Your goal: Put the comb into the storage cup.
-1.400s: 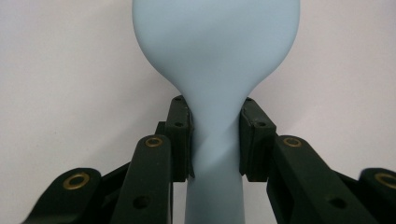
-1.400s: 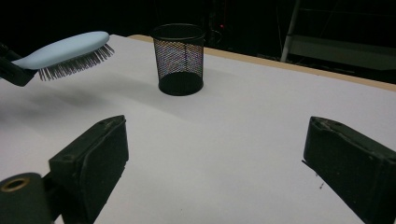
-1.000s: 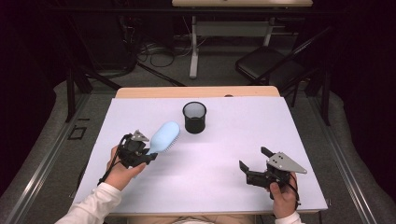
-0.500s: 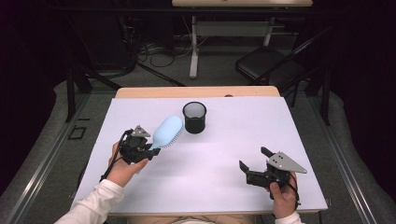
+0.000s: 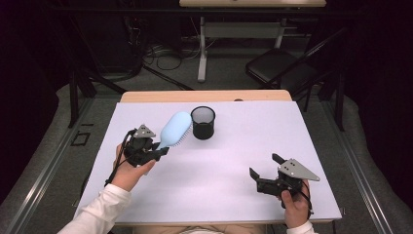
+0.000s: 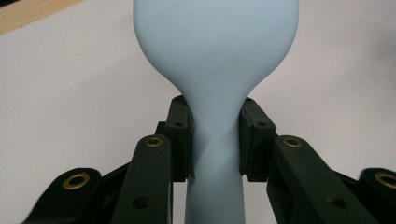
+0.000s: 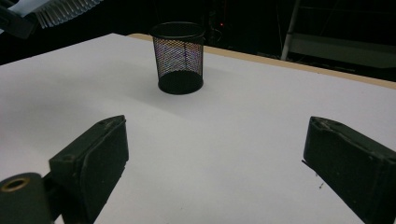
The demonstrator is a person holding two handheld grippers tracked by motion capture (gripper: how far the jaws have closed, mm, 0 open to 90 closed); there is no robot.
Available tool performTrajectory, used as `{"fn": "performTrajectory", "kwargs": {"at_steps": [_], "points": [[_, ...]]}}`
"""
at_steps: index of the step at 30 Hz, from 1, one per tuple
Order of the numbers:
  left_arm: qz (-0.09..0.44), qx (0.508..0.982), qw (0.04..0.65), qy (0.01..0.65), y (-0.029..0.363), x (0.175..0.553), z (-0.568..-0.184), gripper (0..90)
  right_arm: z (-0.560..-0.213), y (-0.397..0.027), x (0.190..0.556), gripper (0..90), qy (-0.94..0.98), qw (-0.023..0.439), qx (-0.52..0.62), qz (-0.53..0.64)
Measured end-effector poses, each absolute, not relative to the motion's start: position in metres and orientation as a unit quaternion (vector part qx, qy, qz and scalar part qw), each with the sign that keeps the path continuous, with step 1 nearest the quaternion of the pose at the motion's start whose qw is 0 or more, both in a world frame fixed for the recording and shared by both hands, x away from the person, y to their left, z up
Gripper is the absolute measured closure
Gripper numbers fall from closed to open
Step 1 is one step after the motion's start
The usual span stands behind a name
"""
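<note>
A light blue hairbrush [image 5: 174, 129] hangs above the white table [image 5: 229, 161], left of a black mesh cup [image 5: 203, 122]. My left gripper [image 5: 157, 151] is shut on its handle; in the left gripper view both pads clamp the narrow neck of the hairbrush [image 6: 215, 140], and the broad back of the head rises beyond them. The brush tilts up and to the right, its head close to the cup's rim. At the front right my right gripper [image 5: 263, 174] stands open, nothing between its jaws. In the right gripper view the cup [image 7: 179, 57] stands farther off and the bristles [image 7: 65, 11] show at top left.
The table's wooden far edge [image 5: 204, 95] lies just behind the cup. Beyond it stand a desk leg [image 5: 202, 53], floor cables [image 5: 160, 51] and a dark folding chair [image 5: 277, 68]. Bare white surface stretches between the two grippers.
My left gripper has lifted the hairbrush off the table and swung its head up and toward the cup. The right gripper has kept still.
</note>
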State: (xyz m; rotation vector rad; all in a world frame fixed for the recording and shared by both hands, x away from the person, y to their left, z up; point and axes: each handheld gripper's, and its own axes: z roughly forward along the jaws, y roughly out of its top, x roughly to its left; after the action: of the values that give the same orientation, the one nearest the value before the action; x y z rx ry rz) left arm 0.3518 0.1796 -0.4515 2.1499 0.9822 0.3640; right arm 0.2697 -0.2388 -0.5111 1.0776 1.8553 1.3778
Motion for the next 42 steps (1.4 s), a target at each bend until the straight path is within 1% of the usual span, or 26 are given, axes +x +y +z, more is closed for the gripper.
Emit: {"fn": "performTrajectory", "kwargs": {"at_steps": [18,42], "points": [[0.153,0.824,0.407,0.365,0.165,0.353,-0.432,69.5,-0.511,-0.239,0.27,6.3,0.696,0.292,0.405,0.515],[0.152,0.807,0.461,0.336,0.141,0.353,-0.407,69.5,-0.512,-0.239,0.27,6.3,0.697,0.292,0.405,0.514]]}}
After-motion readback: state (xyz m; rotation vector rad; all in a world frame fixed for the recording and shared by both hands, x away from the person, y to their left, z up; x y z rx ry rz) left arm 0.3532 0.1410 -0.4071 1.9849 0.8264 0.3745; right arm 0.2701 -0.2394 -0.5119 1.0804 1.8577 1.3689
